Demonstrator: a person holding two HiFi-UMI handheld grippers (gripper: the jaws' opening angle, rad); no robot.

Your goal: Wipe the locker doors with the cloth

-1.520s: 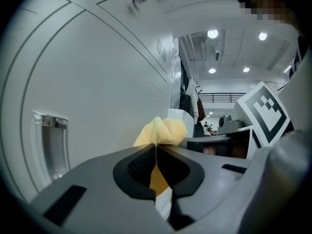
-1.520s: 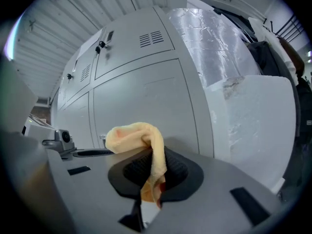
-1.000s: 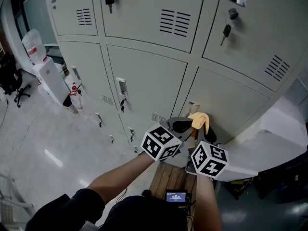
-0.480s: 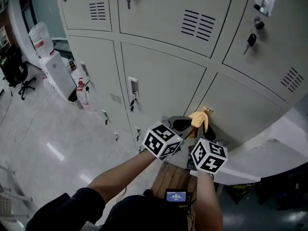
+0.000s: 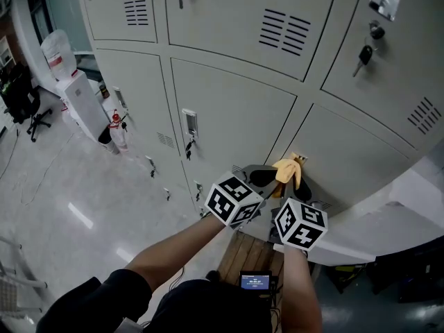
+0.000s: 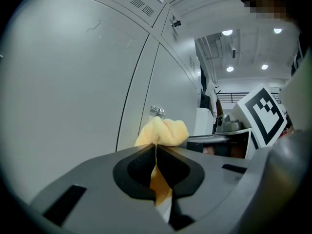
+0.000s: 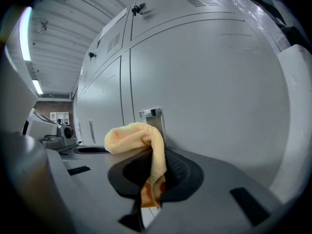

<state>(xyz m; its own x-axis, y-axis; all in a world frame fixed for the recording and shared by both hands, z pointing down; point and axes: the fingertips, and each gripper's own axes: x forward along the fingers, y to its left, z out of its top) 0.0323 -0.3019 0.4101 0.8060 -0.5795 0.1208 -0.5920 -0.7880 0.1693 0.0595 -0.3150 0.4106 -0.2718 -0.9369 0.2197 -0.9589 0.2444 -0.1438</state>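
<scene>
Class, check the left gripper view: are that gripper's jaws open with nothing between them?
No, the left gripper has its jaws closed on the yellow cloth, which bunches out beyond them.

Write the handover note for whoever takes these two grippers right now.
Left gripper: shut on the yellow cloth.
Right gripper: shut on the same cloth from the other side.
Cloth: bunched between the two, close in front of the lower locker door, by its metal latch. Whether it touches the door cannot be told.
Done: cloth in hand at the door. No wiped patch can be made out.
Left: wipe this door, then the other locker doors.
</scene>
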